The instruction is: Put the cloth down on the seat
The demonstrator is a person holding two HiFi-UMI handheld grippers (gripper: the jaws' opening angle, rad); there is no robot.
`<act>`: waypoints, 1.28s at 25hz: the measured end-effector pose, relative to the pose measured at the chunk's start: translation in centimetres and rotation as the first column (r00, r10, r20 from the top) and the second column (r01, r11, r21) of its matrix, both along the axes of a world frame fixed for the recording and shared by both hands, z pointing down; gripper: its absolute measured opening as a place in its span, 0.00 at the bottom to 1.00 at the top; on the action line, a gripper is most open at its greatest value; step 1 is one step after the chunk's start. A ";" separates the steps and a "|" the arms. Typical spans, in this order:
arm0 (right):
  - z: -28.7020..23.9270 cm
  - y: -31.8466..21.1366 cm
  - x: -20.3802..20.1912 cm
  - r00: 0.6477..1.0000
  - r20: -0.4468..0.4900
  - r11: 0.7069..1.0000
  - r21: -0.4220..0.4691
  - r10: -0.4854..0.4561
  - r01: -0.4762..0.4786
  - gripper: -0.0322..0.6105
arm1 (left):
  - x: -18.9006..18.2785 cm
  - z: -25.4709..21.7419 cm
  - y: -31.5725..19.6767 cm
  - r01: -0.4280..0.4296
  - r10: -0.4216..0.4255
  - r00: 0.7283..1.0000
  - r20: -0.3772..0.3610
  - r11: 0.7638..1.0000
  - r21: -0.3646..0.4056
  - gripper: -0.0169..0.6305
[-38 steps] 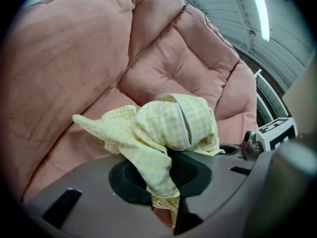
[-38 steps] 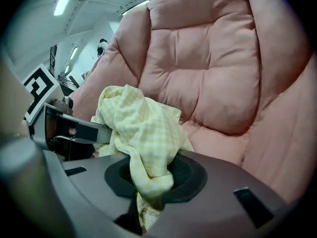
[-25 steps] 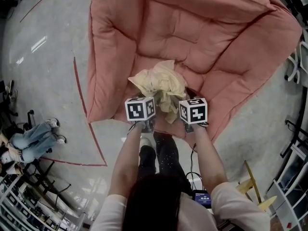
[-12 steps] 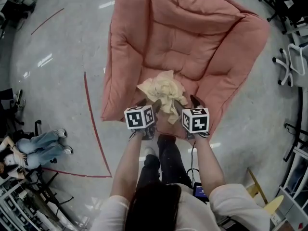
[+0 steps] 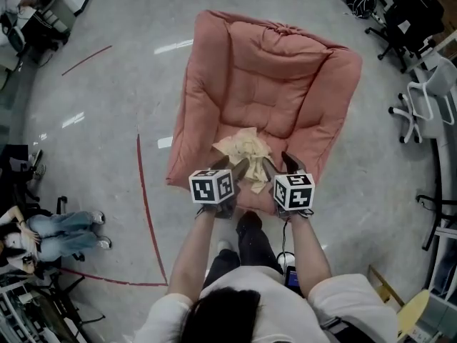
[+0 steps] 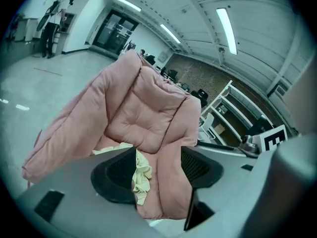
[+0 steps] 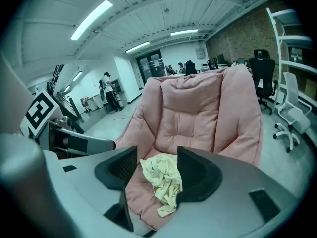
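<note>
Cream crumpled cloth, perhaps cotton, on quilted seat

A pale yellow cloth lies crumpled in a loose heap at the 6 o'clock end of the quilted pink seat, near its front edge, the padded back rising at 12 o'clock.

Long ceiling lamps give bright, even light and leave white glare streaks on the glossy floor. The seat carries only soft shading in its folds. Both gripper views look teal-tinted, strongly bent at the edges and dark in the corners.
</note>
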State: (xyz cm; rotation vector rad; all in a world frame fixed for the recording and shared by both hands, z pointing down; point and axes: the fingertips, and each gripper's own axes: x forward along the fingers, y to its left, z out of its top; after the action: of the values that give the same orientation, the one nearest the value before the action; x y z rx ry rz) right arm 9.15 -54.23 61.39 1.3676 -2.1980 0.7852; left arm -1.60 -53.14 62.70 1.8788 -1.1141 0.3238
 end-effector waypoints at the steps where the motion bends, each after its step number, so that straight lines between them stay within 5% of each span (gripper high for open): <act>1: -1.0 0.4 -0.2 1.000 -0.006 1.000 0.018 -0.001 0.001 0.46 | -0.1 -1.1 0.4 -0.008 0.007 1.000 0.006 1.000 0.023 0.48; 7: -5.3 4.4 -1.4 1.000 -0.011 0.997 0.075 0.019 -0.018 0.39 | -1.1 -6.7 3.4 -0.014 0.010 1.000 0.026 0.989 0.145 0.43; 12: -8.2 7.9 -2.3 0.999 -0.030 0.990 0.135 0.035 -0.031 0.30 | -1.9 -9.2 6.1 0.055 -0.056 0.998 0.001 0.982 0.180 0.25; 17: -10.7 10.9 -2.3 0.997 0.003 0.980 0.182 0.076 -0.075 0.18 | -1.7 -11.1 9.1 0.043 -0.056 0.997 0.054 0.975 0.217 0.11; 32: -14.8 14.7 -3.7 0.994 -0.065 0.957 0.281 0.085 -0.064 0.10 | 0.0 -15.0 13.0 -0.052 0.031 0.997 0.073 0.948 0.315 0.08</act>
State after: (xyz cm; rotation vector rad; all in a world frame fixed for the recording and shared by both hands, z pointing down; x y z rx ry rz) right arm 5.45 -39.57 46.62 1.5942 -2.2724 0.4495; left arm -1.62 -40.09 47.73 2.1905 -1.2301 0.2428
